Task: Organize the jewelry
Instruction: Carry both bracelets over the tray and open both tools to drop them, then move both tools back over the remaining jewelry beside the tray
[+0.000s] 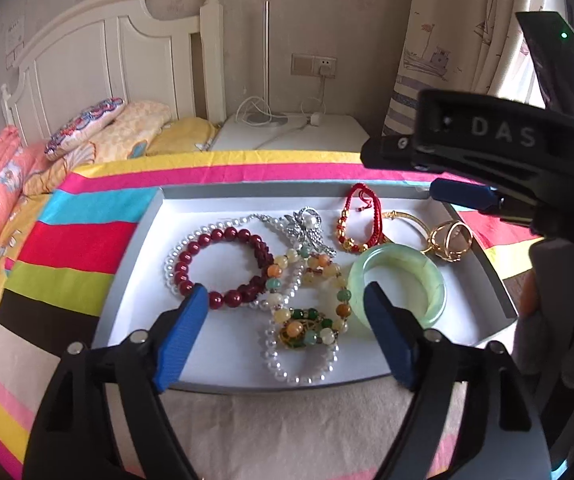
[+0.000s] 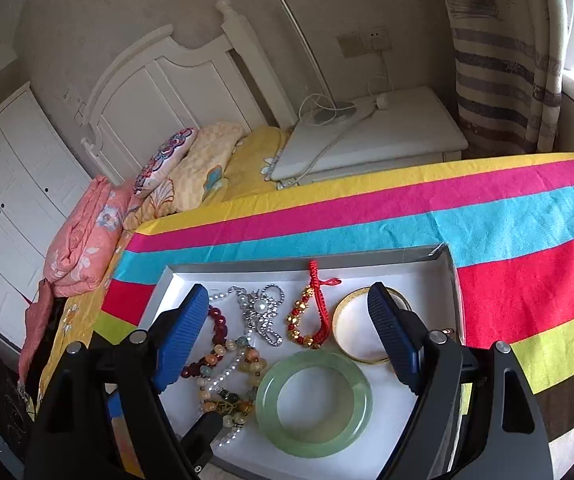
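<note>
A shallow grey tray (image 1: 143, 240) with a white floor holds the jewelry. In it lie a dark red bead bracelet (image 1: 223, 268), a pearl strand (image 1: 303, 376), a mixed-colour bead bracelet (image 1: 311, 280), a silver brooch (image 1: 307, 228), a red cord bracelet (image 1: 361, 220), a green jade bangle (image 1: 399, 284) and gold pieces (image 1: 449, 240). My left gripper (image 1: 287, 312) hangs open over the tray's near part, pads touching nothing. My right gripper (image 2: 287, 312) is open above the red cord bracelet (image 2: 313, 312), between the brooch (image 2: 261, 312) and a gold bangle (image 2: 363, 328), with the jade bangle (image 2: 315, 400) nearer.
The tray (image 2: 287, 266) rests on a striped multicolour cloth (image 2: 487, 216). In the left wrist view the right gripper (image 1: 399, 172) reaches in over the tray's far right corner. Behind are a bed with pillows (image 2: 167, 164), a white nightstand with cables (image 2: 387, 132) and a curtain (image 2: 499, 60).
</note>
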Motion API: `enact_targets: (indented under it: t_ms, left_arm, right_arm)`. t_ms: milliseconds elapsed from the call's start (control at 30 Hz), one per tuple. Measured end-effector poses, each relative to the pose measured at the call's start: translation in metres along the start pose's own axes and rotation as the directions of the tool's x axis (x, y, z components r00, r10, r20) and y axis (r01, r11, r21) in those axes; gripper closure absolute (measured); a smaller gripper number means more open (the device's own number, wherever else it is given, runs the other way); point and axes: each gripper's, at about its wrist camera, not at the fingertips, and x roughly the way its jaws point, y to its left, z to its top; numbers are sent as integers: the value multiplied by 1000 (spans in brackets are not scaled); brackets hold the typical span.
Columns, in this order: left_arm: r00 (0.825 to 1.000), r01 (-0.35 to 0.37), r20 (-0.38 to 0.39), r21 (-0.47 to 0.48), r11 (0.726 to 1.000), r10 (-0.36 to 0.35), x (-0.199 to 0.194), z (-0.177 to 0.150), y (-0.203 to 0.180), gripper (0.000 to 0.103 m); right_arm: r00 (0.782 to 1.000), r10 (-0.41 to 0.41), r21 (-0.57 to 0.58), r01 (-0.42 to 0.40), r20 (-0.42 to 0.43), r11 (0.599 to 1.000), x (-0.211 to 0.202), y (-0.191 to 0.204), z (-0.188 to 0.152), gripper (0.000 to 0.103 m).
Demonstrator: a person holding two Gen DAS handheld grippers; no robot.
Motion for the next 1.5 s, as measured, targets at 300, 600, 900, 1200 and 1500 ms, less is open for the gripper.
enact_targets:
  t_ms: [300, 600, 900, 1200, 1500]
  left_arm:
    - [994, -42, 104, 44, 998, 38, -60, -36, -2, 3]
    - [1000, 13, 21, -75, 997, -11, -74, -72, 17, 2]
    - [1000, 16, -11, -98, 995, -18, -68, -76, 21, 2]
    - [999, 39, -13, -111, 993, -40, -68, -77, 24, 2]
    - [999, 44, -9, -113, 993, -45, -67, -78, 24, 2]
  right_arm:
    - [999, 25, -149, -20, 36, 989, -72, 2, -56, 21]
    - [975, -198, -58, 205, 99, 977, -119, -39, -119, 16]
    - [960, -267, -107, 275, 84, 955, -113, -34, -143, 16]
    - [961, -272, -107, 275, 41, 956, -103, -32, -140, 16]
    - [962, -271, -109, 273, 29, 956, -101, -32, -141, 16]
